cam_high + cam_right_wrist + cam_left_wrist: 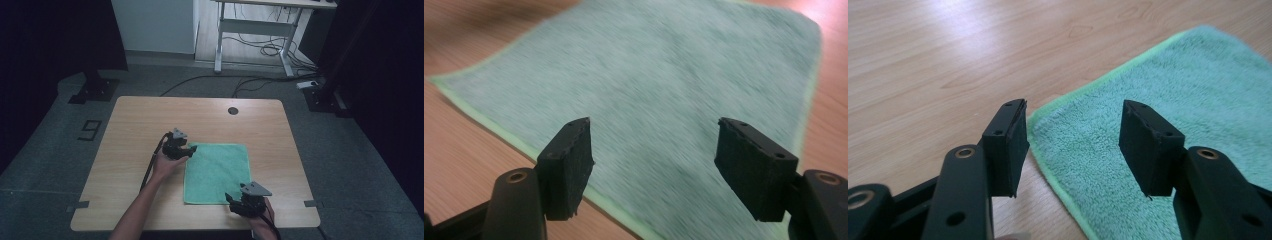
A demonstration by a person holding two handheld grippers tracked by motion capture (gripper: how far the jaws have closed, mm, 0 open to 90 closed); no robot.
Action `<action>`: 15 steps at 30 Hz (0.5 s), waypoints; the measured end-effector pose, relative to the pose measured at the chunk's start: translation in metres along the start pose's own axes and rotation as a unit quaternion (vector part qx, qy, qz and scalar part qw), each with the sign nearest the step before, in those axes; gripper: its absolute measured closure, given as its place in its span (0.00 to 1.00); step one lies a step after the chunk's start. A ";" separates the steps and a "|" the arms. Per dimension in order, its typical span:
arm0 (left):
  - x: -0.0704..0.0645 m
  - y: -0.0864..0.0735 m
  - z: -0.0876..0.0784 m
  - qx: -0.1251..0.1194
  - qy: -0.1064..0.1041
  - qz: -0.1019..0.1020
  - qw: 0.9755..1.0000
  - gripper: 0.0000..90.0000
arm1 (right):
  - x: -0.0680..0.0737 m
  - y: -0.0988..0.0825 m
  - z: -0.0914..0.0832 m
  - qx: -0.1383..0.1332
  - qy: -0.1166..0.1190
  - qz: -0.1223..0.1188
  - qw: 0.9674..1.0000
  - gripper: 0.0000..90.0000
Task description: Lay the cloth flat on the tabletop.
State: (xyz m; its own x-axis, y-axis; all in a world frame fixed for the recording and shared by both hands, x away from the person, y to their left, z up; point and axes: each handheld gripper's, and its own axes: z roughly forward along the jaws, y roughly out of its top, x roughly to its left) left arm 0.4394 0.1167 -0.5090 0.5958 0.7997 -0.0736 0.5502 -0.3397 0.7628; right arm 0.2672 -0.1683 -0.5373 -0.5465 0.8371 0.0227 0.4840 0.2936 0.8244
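Wooden table (150, 115) with a green towel (216, 172) spread flat.
Left gripper (186, 151) at its far-left corner, right gripper (231, 199) at its near-right corner; both stand apart, holding nothing.

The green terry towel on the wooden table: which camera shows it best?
The high view: the whole green terry towel lies flat, all four edges visible. The left gripper view shows one corner sharply; the right gripper view shows most of it, blurred.

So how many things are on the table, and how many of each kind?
Green towel: 1
Hand-held gripper: 2, the left hand-held gripper and the right hand-held gripper
Total: 3
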 end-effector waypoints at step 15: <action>0.017 -0.003 -0.021 -0.004 0.021 -0.015 1.000 0.50 | 0.043 0.028 0.029 -0.010 0.060 -0.041 0.997 0.34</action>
State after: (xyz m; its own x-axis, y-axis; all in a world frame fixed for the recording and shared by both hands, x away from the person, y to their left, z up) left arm 0.4355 0.1414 -0.4986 0.5539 0.8297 -0.0690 0.5625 -0.3118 0.7658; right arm 0.2765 -0.1109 -0.5298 -0.6616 0.7496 0.0206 0.4211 0.3486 0.8373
